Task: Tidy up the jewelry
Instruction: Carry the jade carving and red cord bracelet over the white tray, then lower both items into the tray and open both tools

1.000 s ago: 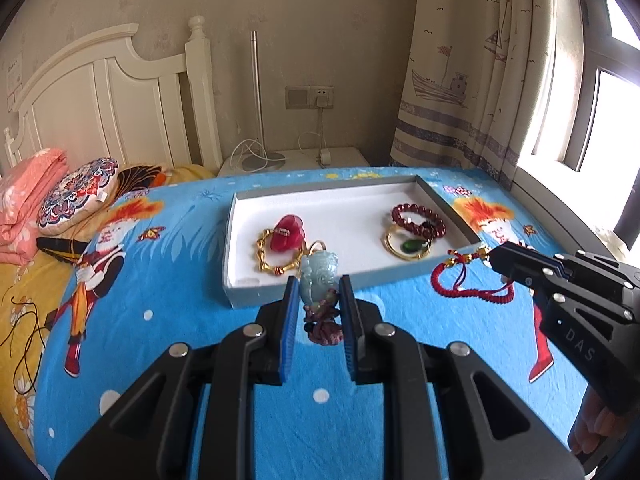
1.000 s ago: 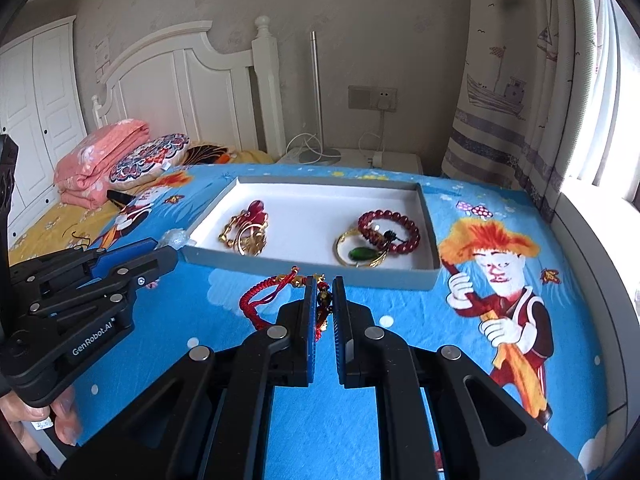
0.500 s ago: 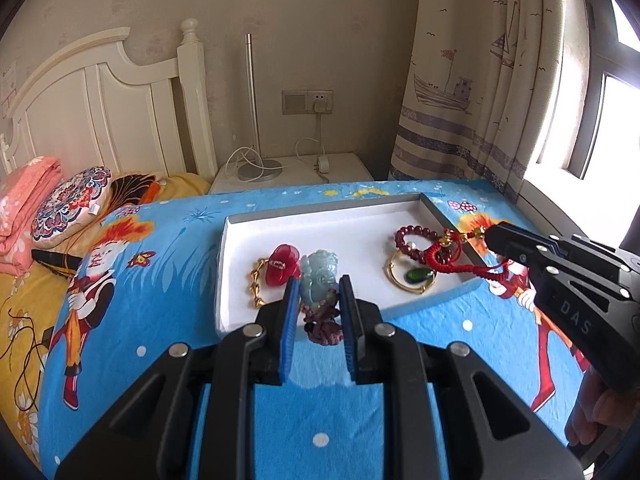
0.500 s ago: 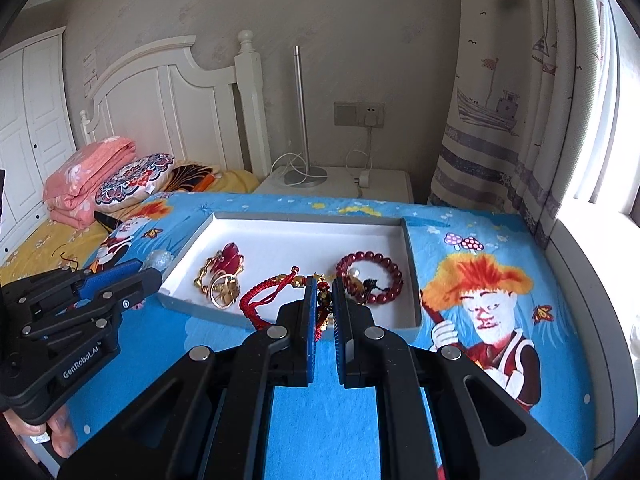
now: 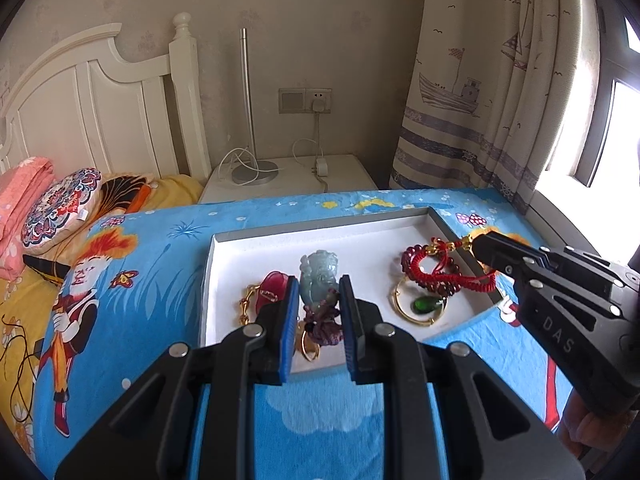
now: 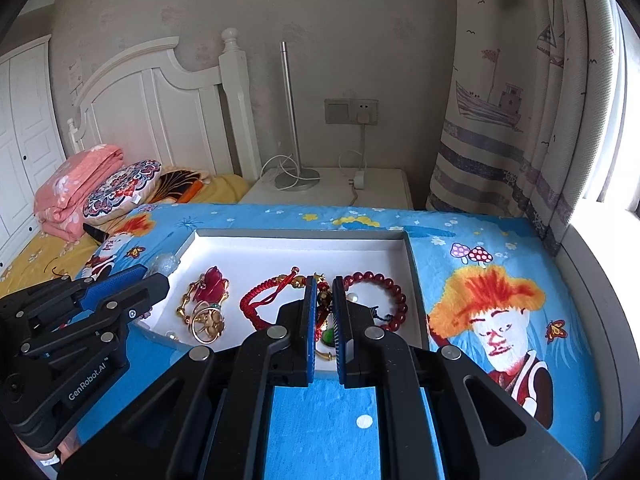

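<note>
Both grippers have carried their loads forward from over the bedspread to above the tray since a second ago. Left gripper (image 5: 319, 312) clamps the knotted purple cord of a pale jade pendant (image 5: 319, 276); stone stands above the pads, over the tray's near left part. Right gripper (image 6: 322, 320) is closed on the beaded end of a red cord bracelet (image 6: 266, 300), loop hanging left of the jaws, over the tray middle.

White tray (image 6: 296, 236) already holds a gold chain with red stone (image 6: 208, 292), a gold ring (image 6: 208, 322), a dark red bead bracelet (image 6: 380, 300) and a gold bangle with green stone (image 5: 422, 306).

Step in hand, as I judge it: set both pieces down inside. Lower each until it nearly touches the white floor, pick bare patches so cords do not tangle with the beads or chain, then release; jade should go down gently, not dropped.

Surface: blue cartoon-print bedspread (image 6: 500, 280), soft, so the tray may tilt if pressed. Room: white headboard (image 5: 100, 108), nightstand with lamp base and charger, ship-print curtain (image 5: 480, 92), bright window at right.
</note>
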Tool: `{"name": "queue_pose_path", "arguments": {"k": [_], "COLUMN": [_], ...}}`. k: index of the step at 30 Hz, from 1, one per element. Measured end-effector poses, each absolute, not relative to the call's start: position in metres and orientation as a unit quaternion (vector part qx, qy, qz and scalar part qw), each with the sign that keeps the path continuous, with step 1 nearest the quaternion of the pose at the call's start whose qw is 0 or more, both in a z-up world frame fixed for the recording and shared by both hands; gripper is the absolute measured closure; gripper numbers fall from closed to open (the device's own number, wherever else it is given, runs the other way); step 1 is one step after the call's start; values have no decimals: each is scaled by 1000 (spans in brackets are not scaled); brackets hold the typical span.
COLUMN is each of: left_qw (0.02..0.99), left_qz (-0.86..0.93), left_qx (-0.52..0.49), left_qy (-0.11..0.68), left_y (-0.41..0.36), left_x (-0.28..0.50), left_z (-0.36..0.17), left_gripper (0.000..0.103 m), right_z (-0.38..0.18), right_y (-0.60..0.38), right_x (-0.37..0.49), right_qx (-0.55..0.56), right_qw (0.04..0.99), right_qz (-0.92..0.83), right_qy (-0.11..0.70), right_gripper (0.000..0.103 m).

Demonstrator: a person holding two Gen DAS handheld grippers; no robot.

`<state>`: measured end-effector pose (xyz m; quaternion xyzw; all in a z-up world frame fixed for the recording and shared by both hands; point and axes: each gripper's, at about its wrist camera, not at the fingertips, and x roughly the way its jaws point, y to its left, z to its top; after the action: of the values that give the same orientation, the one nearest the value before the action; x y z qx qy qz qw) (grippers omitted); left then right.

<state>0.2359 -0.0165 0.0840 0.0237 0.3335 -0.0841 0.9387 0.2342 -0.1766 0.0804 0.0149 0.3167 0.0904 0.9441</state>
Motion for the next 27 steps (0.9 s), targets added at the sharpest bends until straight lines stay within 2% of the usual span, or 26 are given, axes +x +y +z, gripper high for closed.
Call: {"name": "queue_pose_path", "arguments": {"k": [27], "left_qw": [924], "left_qz": [-84], "left_qx": [-2], "left_qy": [374], "left_y": [-14], "left_x": [317], "left_z": [39], "left_gripper": [83], "right_z": [32], "right_y": [-172], "right_x": [306], "right_qx": [22], "right_qw": [930], "right_qz": [64], "right_qy": [361], "right_gripper": [93]}}
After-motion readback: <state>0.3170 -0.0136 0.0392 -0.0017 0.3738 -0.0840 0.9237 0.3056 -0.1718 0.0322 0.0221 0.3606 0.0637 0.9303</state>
